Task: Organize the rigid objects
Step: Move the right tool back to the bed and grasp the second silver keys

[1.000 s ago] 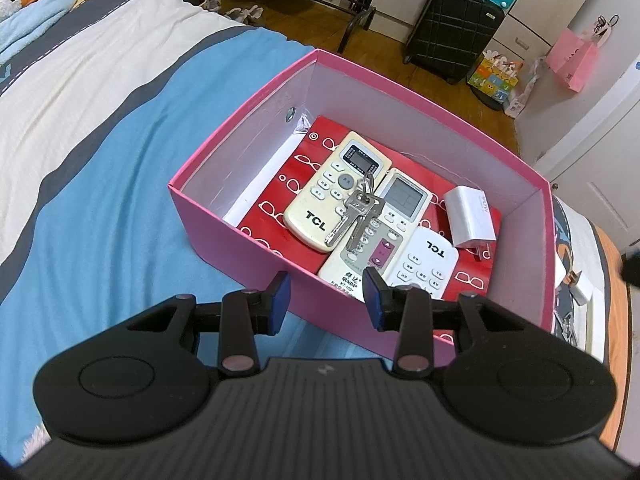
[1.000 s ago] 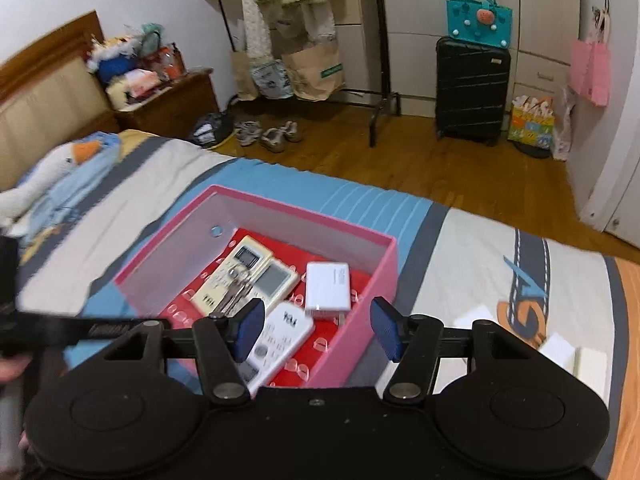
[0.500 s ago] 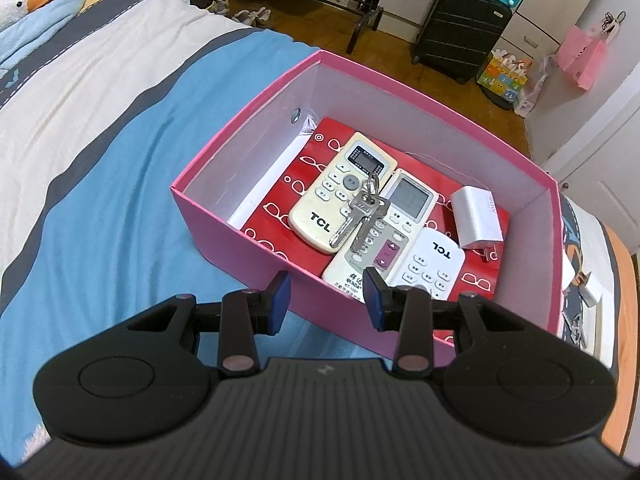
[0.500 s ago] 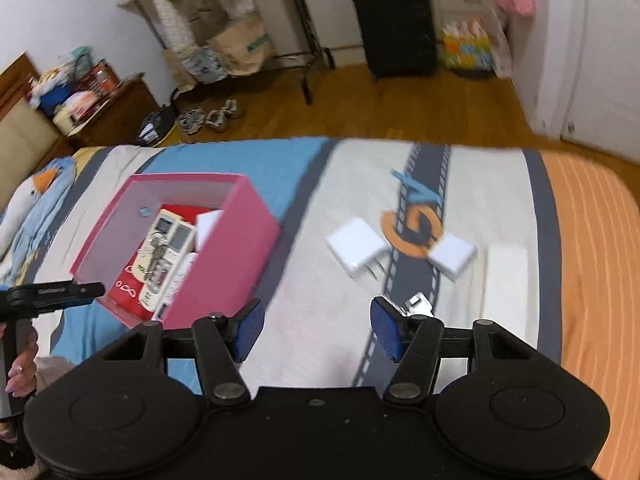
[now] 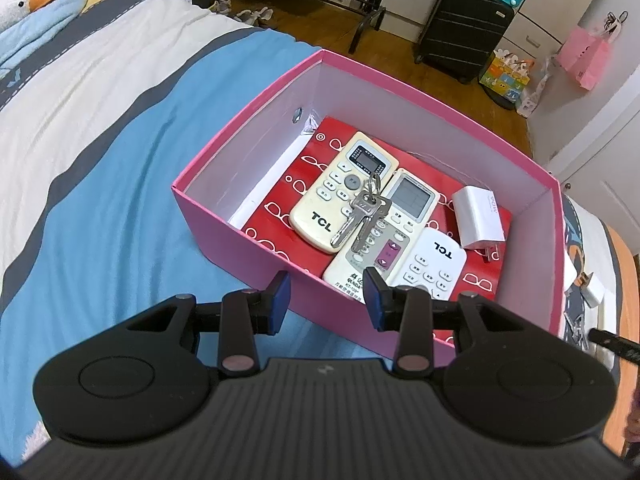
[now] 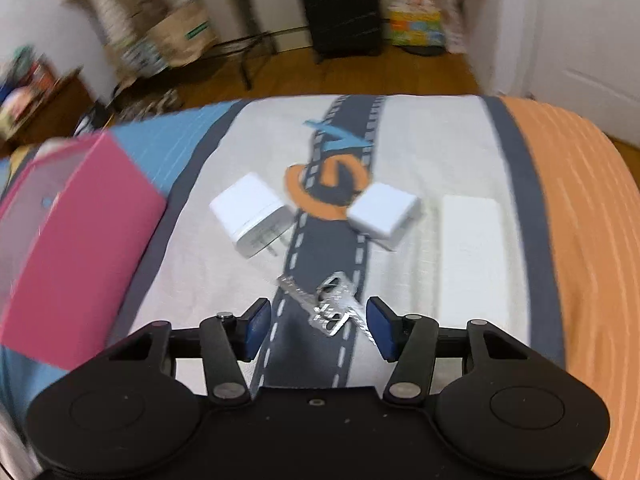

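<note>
A pink box [image 5: 256, 256] sits on the bed and holds three remotes [image 5: 344, 196], a bunch of keys [image 5: 362, 216] on top of them and a white charger [image 5: 478, 216]. My left gripper [image 5: 326, 300] is open and empty, just above the box's near wall. In the right wrist view my right gripper [image 6: 318, 330] is open and empty, low over a second bunch of keys [image 6: 328, 310] on the bedspread. Beyond lie two white chargers [image 6: 250, 214] [image 6: 384, 210] and a flat white block [image 6: 474, 256]. The pink box [image 6: 68, 248] is at the left.
The bed has a blue, white, grey and orange striped cover [image 6: 580, 240]. A goose plush [image 5: 24, 0] lies at the far left. A black suitcase [image 5: 460, 28], bags and a clothes rack stand on the wooden floor beyond the bed.
My right gripper has swung right, away from the box, and dropped down over the loose keys. My left gripper has stayed near the box's front wall, open.
</note>
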A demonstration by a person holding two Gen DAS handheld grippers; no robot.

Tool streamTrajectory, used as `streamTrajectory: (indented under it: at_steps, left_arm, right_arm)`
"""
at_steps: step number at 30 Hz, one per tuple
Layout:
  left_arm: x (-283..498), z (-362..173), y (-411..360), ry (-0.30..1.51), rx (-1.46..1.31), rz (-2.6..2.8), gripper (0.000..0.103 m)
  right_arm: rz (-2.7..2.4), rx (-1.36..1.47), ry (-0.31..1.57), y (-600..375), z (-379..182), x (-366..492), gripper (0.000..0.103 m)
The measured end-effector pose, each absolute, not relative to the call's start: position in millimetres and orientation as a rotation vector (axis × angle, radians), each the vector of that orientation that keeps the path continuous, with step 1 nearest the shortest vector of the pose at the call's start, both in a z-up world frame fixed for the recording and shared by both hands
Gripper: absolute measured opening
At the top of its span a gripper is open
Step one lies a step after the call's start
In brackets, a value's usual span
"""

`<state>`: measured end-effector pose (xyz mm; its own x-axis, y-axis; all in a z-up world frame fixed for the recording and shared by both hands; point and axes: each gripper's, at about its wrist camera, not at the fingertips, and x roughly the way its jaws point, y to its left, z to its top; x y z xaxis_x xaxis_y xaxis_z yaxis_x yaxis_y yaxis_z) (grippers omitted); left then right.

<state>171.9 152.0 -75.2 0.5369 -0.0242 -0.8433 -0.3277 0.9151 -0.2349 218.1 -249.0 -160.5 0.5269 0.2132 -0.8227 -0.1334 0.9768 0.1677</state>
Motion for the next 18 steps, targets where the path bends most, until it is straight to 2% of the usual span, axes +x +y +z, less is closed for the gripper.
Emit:
streamTrajectory:
  at_steps: [2, 11, 13, 15, 16, 18]
  left_arm:
    - [171.9, -75.6, 153.2, 0.995, -0.392, 0.182, 0.038]
    - [173.2, -76.8, 155.4, 0.996, -0.390, 0.178, 0.039]
    - [173.2, -76.9, 156.1, 0.997, -0.392, 0.178, 0.039]
    - [173.2, -77.4, 155.1, 0.996, -0.392, 0.178, 0.039]
    - [173.2, -77.2, 155.0, 0.996, -0.390, 0.179, 0.039]
    - [173.2, -77.3, 155.6, 0.996, -0.390, 0.179, 0.039]
  right_arm:
    - [0.214, 0.021, 1.032, -239.7, -171.1, 222.5, 0.053]
    - [0.158, -0.139, 0.974, -227.7, -192.1, 221.4, 0.057]
    - [0.163, -0.126, 0.979, -228.3, -189.4, 221.4, 0.050]
    - [0.170, -0.119, 0.972, -225.9, -187.1, 218.8, 0.028]
    - [0.178, -0.127, 0.967, -223.4, -185.9, 217.7, 0.022]
    - [0.179, -0.105, 0.962, -220.4, -182.1, 215.5, 0.020]
